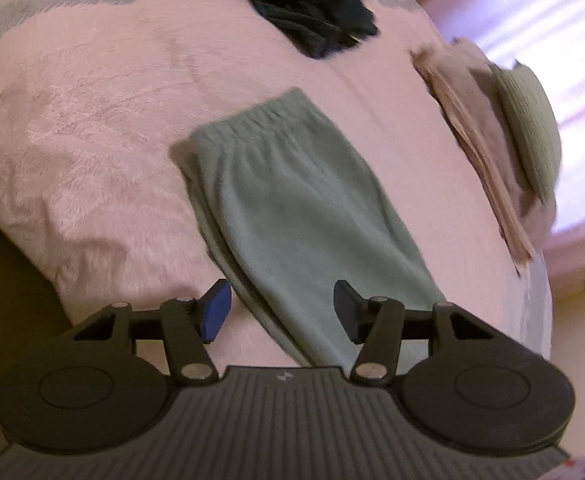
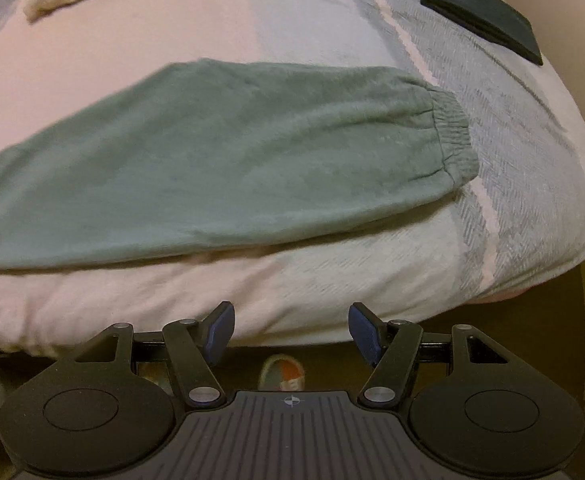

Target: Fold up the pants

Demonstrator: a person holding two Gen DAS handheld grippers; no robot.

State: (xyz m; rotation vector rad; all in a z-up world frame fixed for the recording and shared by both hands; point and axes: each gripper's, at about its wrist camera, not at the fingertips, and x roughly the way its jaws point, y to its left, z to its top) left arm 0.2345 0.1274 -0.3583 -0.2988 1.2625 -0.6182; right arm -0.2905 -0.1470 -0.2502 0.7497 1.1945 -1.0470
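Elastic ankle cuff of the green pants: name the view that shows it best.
Right wrist view: the ankle cuff lies unobstructed with its gathers sharp. The left wrist view shows only the green pants' waistband end and leg; the cuff is out of frame.

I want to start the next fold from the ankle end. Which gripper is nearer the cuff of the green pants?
Right. The right gripper hangs open off the bed edge, with the cuff ahead and to its right. The left gripper, also open, faces the waistband end; no cuff shows there.

Left of pants: bare blanket.
Far: dark clothes.
Right: folded beige pile, blocking.
Far right: dark folded item.
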